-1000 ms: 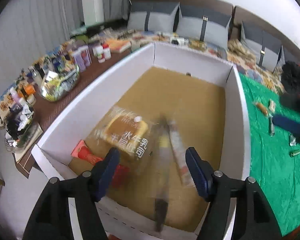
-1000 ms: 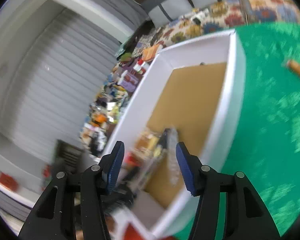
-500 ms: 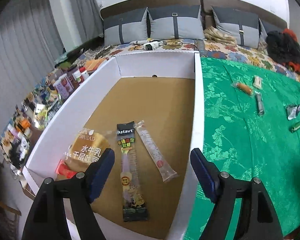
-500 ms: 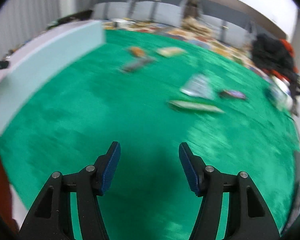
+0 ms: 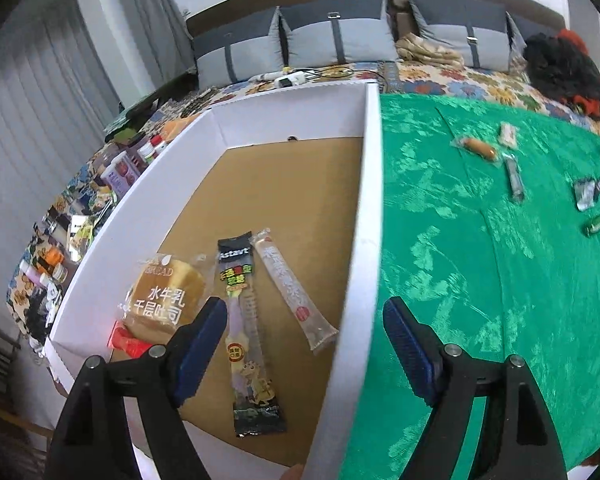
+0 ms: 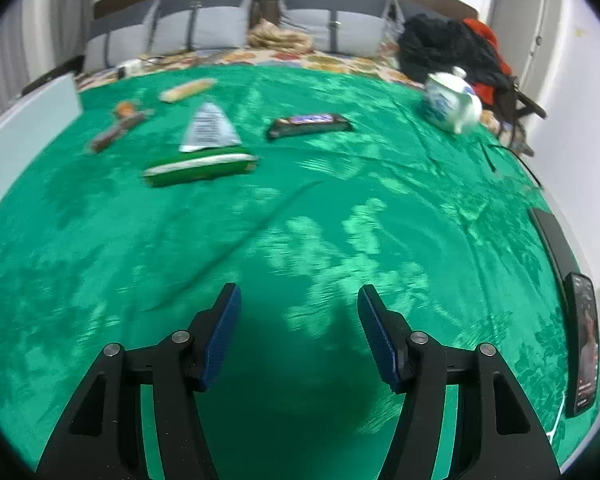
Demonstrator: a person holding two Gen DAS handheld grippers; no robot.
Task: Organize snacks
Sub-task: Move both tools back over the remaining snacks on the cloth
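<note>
Over green cloth [image 6: 300, 240], right gripper [image 6: 299, 330] steadier, agape.

Left gripper [image 5: 304, 320]: fingers spread wide, nothing between them, hanging over the box's right wall.
Box [image 5: 366, 208]: white walls, brown floor.
Inside the box: bread pack [image 5: 162, 294] on the left, black stick pack [image 5: 246, 332] in the middle, clear stick pack [image 5: 294, 288] just right of it, red packet [image 5: 126, 340] poking out under the bread.
Green cloth [image 5: 480, 300]: small snacks scattered far right, among them a sausage [image 5: 480, 148].
</note>
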